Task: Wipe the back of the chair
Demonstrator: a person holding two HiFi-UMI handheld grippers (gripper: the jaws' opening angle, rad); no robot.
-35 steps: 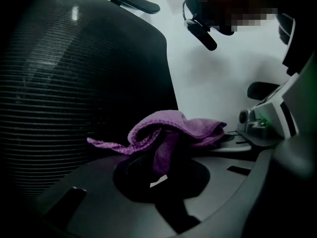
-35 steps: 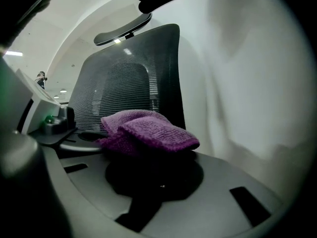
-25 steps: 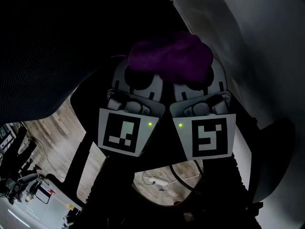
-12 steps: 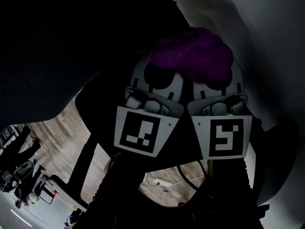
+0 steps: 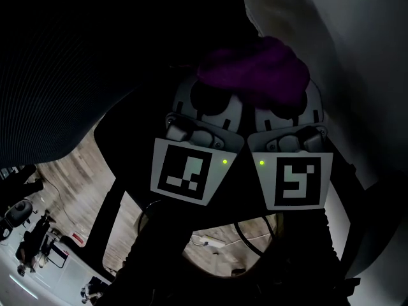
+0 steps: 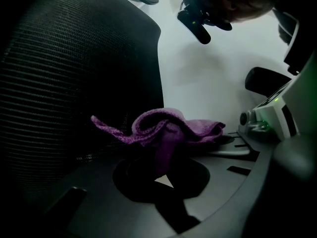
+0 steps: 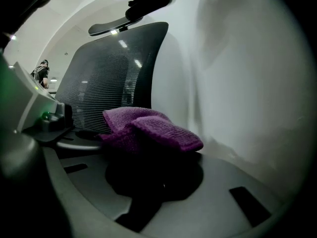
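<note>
Where the fingers close: we have both pairs shut on the purple cloth [image 5: 255,72], which is bunched over the tips.
Left gripper [image 5: 209,102]: its fingers pinch one fold of the cloth. A loose tail trails off toward the mesh.
Right gripper [image 5: 284,104]: its fingers clamp the thicker, doubled part of the same cloth. We judge that two holds keep the wad broad, so it can meet more of the surface in one pass.
Pairing: the two grippers sit just beside each other with their marker cubes [image 5: 185,171] nearly touching, so they work as a single pad.
Cloth: it rides at the front of both grippers, near the side edge of the chair back [image 6: 64,83]. In the left gripper view its tail overlaps the mesh, but we cannot tell whether it presses there or only hangs in front.
Chair back: it is black mesh, upright, and fills the left of the head view. Its edge runs just left of the cloth.
Beyond: a pale wall [image 7: 237,83] stands to the right of the chair, and a wooden floor [image 5: 70,177] lies far below.
Step in hand: we read this as wiping along that edge. Most of the mesh lies off to the left.
</note>
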